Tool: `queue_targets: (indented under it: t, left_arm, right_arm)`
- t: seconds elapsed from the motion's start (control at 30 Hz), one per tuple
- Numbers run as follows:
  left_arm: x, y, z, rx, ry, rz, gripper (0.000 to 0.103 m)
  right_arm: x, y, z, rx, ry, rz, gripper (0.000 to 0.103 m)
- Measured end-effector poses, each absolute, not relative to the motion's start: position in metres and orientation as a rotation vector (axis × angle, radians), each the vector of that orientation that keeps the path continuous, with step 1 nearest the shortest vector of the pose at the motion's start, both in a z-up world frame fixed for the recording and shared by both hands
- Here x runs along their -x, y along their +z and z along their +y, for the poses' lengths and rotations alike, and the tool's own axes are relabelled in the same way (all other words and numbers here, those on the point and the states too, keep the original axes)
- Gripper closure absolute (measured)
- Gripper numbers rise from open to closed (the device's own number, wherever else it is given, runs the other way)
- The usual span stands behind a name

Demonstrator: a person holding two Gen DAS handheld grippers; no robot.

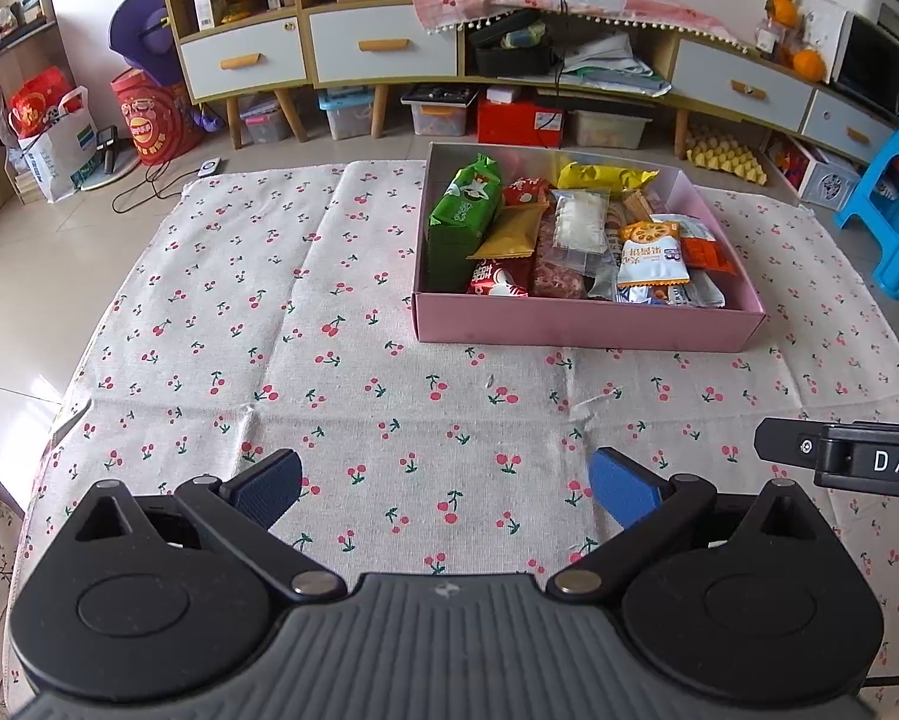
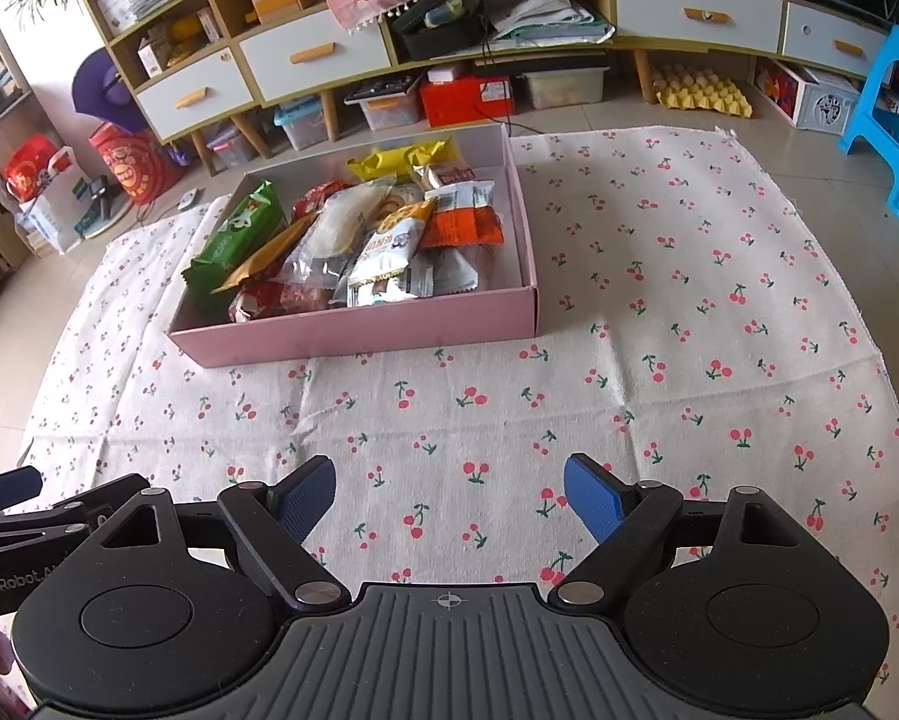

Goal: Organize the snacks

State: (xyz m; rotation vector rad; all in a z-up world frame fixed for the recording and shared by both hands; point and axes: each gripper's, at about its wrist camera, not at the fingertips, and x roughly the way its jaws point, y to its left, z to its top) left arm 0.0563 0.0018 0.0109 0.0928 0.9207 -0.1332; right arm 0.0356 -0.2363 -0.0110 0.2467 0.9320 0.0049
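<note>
A pink box [image 1: 581, 321] [image 2: 359, 330] rests on the cherry-print cloth [image 1: 329, 360] [image 2: 659, 300] and holds several snack packets. Among them are a green packet [image 1: 464, 213] [image 2: 233, 237], a yellow one [image 1: 605, 175] [image 2: 398, 159], a clear bag [image 1: 580, 221] [image 2: 335, 228] and an orange packet [image 2: 461, 227]. My left gripper [image 1: 446, 489] is open over bare cloth, well short of the box, with nothing between its blue pads [image 1: 620, 489]. My right gripper [image 2: 449, 495] is open too, empty, near the cloth's front, with the box ahead to its left.
The right gripper's black body [image 1: 845, 456] pokes in at the left wrist view's right edge; the left gripper's finger [image 2: 5, 495] shows at the right view's left edge. Cabinets with drawers [image 1: 383, 48], storage bins, a red box [image 1: 518, 120], a yellow egg tray [image 2: 701, 93] and a blue stool [image 2: 893, 114] surround the cloth.
</note>
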Motion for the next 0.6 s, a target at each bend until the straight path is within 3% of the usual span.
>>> queue_targets:
  t: [0.6]
  left_arm:
    - [-0.0565,0.0105,0.0017,-0.093,-0.134,0.923,0.001]
  right_arm:
    - [-0.0354,-0.0131,-0.2351,-0.244,0.003,0.937,0.018]
